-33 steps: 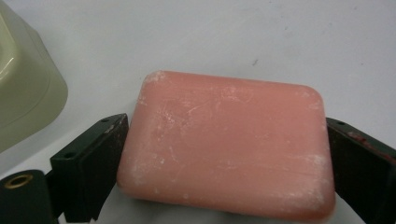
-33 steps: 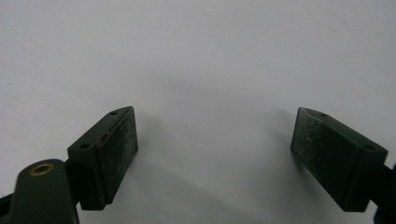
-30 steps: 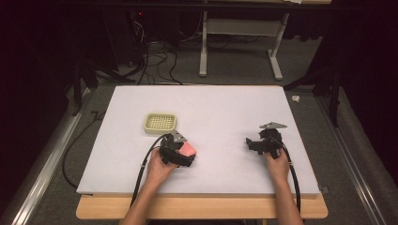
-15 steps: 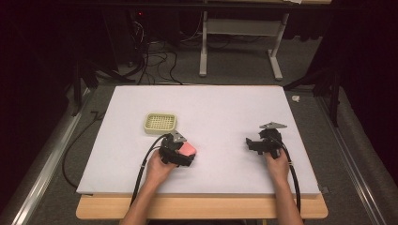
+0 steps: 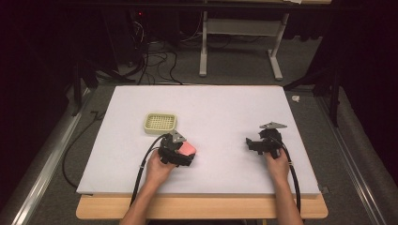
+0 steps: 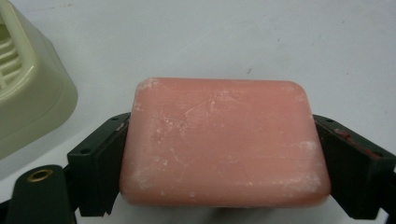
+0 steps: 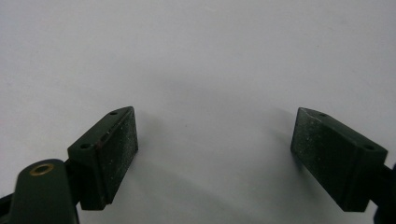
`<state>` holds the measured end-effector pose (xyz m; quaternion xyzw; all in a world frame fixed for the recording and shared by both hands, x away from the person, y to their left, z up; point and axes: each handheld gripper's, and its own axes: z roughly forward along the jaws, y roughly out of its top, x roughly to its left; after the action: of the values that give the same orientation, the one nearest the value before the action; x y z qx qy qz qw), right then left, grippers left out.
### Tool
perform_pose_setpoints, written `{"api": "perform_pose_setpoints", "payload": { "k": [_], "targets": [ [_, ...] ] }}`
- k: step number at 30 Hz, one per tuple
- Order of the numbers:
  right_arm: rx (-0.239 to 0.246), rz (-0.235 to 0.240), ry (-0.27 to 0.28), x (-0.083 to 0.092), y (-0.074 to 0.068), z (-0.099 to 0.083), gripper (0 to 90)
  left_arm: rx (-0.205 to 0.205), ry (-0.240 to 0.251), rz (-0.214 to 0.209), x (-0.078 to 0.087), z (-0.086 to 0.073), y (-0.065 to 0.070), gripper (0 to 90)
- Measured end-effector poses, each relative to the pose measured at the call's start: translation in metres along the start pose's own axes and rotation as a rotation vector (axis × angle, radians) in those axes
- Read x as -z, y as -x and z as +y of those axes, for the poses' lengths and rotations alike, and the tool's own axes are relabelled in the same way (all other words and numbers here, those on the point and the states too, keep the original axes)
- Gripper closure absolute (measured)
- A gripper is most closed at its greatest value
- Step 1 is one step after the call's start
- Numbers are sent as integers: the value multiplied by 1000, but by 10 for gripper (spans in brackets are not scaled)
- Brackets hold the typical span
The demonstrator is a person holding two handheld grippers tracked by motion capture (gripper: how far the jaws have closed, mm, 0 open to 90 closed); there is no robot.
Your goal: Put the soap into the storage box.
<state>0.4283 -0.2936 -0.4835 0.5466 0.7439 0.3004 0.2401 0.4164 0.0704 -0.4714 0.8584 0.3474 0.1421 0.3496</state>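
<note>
Counting items on the white table (image 5: 211, 108): one pink soap bar (image 6: 224, 140), one cream slotted soap dish (image 5: 160, 123), two grippers. Your left gripper (image 5: 180, 154) pinches the soap bar by both sides, just near-right of the dish. Your right gripper (image 7: 215, 158) sits well right of the dish, jaws spread, nothing between them.

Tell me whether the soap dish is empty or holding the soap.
Empty. The soap dish shows only its bare slotted grid, while the pink soap bar sits apart from it, clamped between the left gripper fingers.
</note>
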Motion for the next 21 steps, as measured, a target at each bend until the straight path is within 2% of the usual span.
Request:
{"api": "perform_pose_setpoints", "payload": {
  "k": [5,13,21],
  "targets": [
    [-1,0,0,0,0,0,156,20,7,19,9,1,-2,137],
    [-1,1,0,0,0,0,156,51,39,22,24,1,-8,137],
    [-2,1,-1,0,0,0,156,85,55,45,37,1,-14,137]
  ]
}}
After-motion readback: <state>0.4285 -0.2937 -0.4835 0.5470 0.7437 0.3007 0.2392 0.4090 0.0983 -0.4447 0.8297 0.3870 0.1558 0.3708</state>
